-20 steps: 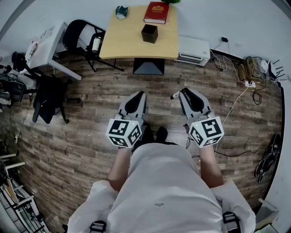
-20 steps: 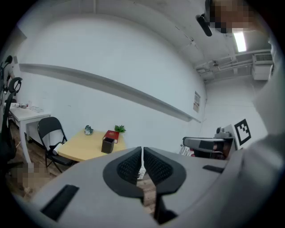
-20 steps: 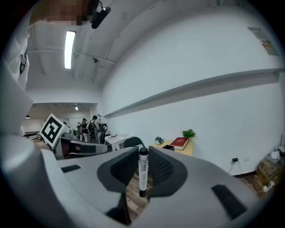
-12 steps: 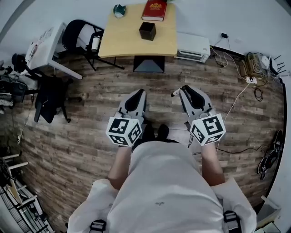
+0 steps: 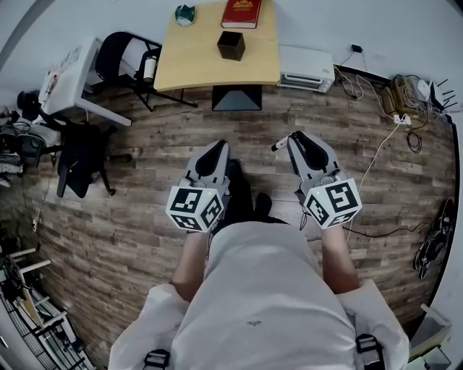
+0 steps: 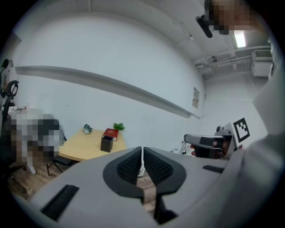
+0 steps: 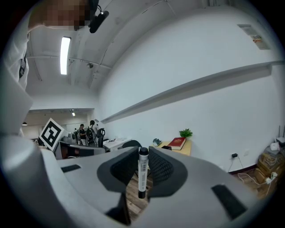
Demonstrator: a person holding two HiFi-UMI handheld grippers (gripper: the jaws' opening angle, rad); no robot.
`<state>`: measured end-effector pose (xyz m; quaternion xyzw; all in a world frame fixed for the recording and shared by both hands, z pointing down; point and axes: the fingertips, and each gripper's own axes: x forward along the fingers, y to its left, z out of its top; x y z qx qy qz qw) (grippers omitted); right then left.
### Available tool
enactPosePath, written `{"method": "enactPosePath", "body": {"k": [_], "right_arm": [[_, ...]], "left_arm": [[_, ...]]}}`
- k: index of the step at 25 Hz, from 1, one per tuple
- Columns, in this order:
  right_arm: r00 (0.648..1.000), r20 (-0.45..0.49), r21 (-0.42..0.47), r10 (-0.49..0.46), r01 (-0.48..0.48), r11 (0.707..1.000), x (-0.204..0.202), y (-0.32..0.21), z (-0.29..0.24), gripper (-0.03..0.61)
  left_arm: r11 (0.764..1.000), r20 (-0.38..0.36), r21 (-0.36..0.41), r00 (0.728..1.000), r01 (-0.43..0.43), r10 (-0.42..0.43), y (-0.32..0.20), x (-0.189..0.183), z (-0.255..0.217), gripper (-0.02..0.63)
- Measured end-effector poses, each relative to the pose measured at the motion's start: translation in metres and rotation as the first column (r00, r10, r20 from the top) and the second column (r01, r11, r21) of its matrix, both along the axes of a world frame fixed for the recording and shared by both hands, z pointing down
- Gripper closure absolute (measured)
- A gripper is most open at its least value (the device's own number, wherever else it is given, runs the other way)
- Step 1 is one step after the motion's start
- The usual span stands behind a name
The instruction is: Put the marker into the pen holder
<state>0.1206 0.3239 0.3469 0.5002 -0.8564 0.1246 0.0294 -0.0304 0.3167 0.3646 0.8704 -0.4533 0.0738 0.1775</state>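
- One white marker with black ends (image 7: 142, 171), clamped between the jaws of the right gripper (image 5: 297, 137).
- Left gripper (image 6: 142, 153): jaws together, nothing between them.
- One black square pen holder (image 5: 231, 45) and one red book (image 5: 241, 13) stand on the light wooden tabletop (image 5: 195, 61), well apart from the marker.
- Wood-plank floor (image 5: 145, 137); white wall (image 5: 362, 22).

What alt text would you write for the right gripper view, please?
The grey right gripper is shut on a white cylindrical marker with a black cap, held upright between its jaws. Beyond it, a light wooden table against a white wall carries a red hardcover book and a small green plant.
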Motion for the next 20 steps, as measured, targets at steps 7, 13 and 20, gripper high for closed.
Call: {"method": "enactPosePath", "body": {"k": [7,13,20], "right_arm": [[1.0,-0.012,-0.023,0.025,-0.025,0.999,0.008,-0.017,0.008,0.511],[0.999,-0.027,-0.023,0.033,-0.034,0.999,0.011,-0.05,0.004,0.511],[0.999,-0.031,-0.028,0.032,-0.033,0.999,0.0,-0.102,0.001,0.511]], "left_arm": [[1.0,-0.017,-0.012,0.999,-0.029,0.029,-0.02,0.011,0.009,0.598],[0.999,-0.021,-0.02,0.999,-0.048,0.047,-0.055,0.015,0.012,0.598],[0.998,-0.033,-0.019,0.998,-0.061,0.06,-0.108,0.01,0.009,0.598]]}}
